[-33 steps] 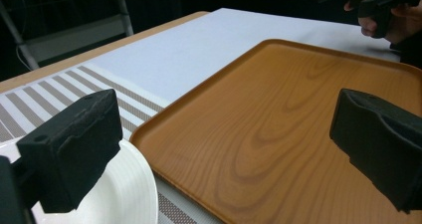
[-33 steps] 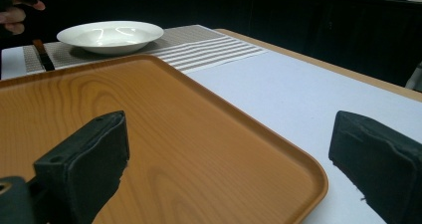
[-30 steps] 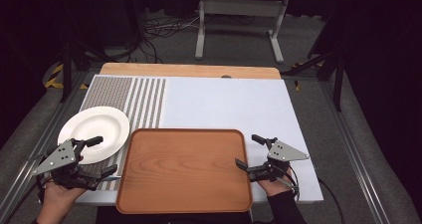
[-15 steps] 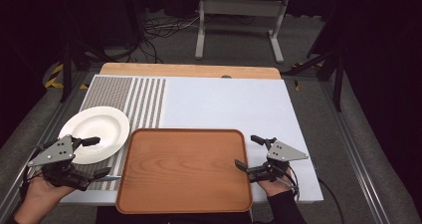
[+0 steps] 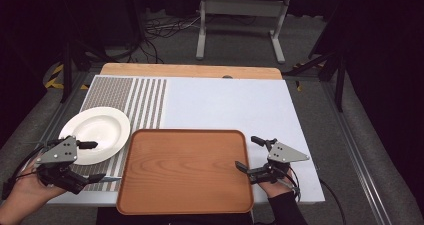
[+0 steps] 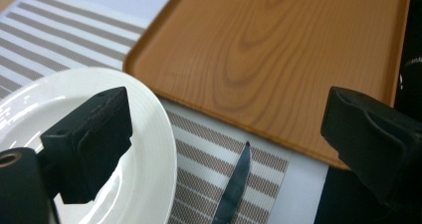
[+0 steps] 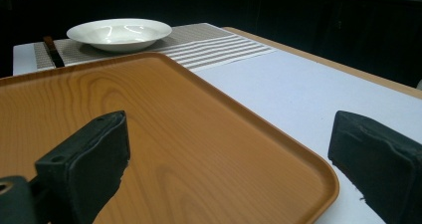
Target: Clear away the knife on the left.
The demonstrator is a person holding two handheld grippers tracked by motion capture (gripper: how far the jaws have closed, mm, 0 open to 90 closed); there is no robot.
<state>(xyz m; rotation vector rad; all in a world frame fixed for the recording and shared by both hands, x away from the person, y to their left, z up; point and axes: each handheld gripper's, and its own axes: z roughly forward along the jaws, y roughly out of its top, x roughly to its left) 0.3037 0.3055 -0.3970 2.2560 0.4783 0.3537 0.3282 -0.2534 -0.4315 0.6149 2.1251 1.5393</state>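
A white plate (image 5: 96, 134) rests on a striped placemat (image 5: 125, 97) at the front left. To its right a wooden tray (image 5: 186, 170) lies empty. My left gripper (image 5: 97, 161) is open at the plate's near edge. One of its fingers (image 6: 89, 144) hangs over the plate (image 6: 144, 149) and the other stands near the tray's corner (image 6: 278, 59). A knife blade (image 6: 234, 184) lies on the placemat between them. My right gripper (image 5: 245, 152) is open across the tray's right rim, with one jaw over the tray (image 7: 174, 134) and the other over the white table cover (image 7: 308, 94).
The white cover (image 5: 225, 105) spreads bare behind the tray, with a wooden table edge (image 5: 190, 71) beyond it. Past the table, a metal stand (image 5: 240, 20) and cables lie on the dark floor. The plate (image 7: 119, 33) shows far off in the right gripper view.
My left gripper has drawn slightly left and back along the plate's near edge. The right gripper, tray and plate have not moved.
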